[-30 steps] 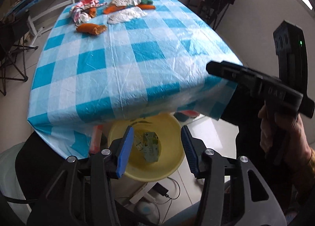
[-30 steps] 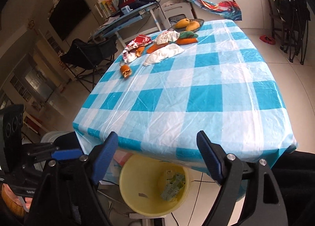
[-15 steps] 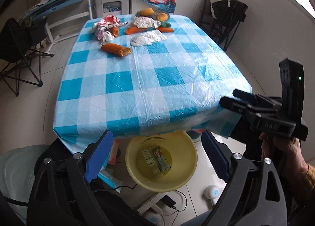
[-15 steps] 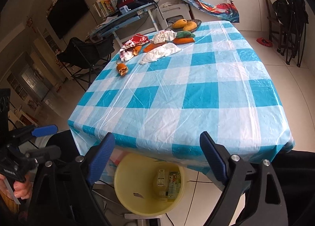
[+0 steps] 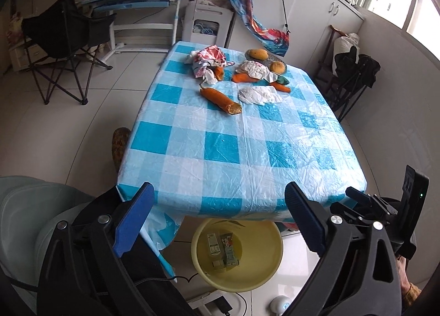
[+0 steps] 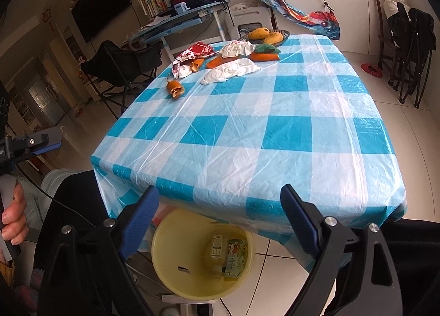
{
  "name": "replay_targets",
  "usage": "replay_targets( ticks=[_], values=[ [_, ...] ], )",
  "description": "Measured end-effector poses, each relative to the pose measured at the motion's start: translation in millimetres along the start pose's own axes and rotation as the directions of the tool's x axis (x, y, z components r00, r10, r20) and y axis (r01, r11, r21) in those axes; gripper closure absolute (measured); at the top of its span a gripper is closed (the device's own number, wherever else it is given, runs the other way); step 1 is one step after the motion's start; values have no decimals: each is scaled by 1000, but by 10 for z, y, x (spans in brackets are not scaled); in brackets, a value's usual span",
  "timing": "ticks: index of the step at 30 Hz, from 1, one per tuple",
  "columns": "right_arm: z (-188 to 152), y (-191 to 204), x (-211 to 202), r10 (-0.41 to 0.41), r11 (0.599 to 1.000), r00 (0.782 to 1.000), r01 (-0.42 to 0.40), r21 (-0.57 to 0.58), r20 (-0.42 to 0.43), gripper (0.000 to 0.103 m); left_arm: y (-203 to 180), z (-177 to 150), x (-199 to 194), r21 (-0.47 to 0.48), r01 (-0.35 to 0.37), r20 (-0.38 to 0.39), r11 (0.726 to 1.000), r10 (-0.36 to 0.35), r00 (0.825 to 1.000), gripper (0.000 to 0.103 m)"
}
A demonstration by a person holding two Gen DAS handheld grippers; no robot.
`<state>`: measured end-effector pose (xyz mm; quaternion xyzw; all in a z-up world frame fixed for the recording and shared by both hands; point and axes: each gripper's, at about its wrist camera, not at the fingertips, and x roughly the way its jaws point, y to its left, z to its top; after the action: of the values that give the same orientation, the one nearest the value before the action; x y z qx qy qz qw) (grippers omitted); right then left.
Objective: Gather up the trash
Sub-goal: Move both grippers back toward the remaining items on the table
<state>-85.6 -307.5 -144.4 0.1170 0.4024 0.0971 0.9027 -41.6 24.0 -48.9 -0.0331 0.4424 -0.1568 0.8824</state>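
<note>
Blue pads: both claws carry blue pads on black fingers.
Left claw [image 5: 217, 222]: spread wide with nothing between the pads, its jaws having just been opening; it hangs over the near table edge, pointing down toward the basin.
Right claw [image 6: 220, 219]: spread wide and empty too, its jaws having just been opening; it hangs above the same table edge and basin.
Yellow basin [image 5: 275, 250]: round, on the tiled floor, partly tucked under the near edge of the table.
Basin contents: two small cartons [image 5: 224, 250] lie flat side by side on the bottom, long axes running roughly from the table edge toward the claws.
Table [image 5: 236, 145]: covered by a blue-and-white checked plastic cloth, bare across its near half.
Orange vegetable [image 5: 221, 98]: lies on the far half, long axis diagonal, cut end toward the claws.
White crumpled paper [image 5: 258, 94]: just beside it, to the right.
Red-and-white wrapper [image 5: 209, 61]: crumpled, near the far edge.
Dish of fruit [image 5: 265, 58]: at the far edge, holding yellow-orange fruit.
</note>
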Motion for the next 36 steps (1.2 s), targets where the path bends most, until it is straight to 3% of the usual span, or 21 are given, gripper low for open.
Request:
replay_targets(
  ticks=[12,20,28,36],
  values=[
    [17,71,-18,12,1000,1000,-12,-29,7,16,286,21,27,-97,-55,19,994,57,998,11],
    [153,142,90,44,997,999,-44,-69,-9,16,228,73,195,-98,-63,13,993,64,998,11],
    [394,125,252,55,994,998,-55,-92,0,16,39,449,721,-136,-35,-22,990,33,999,11],
    [753,16,526,51,994,999,-51,-96,-5,16,-54,931,1522,-191,-85,-59,978,75,995,16]
  ],
)
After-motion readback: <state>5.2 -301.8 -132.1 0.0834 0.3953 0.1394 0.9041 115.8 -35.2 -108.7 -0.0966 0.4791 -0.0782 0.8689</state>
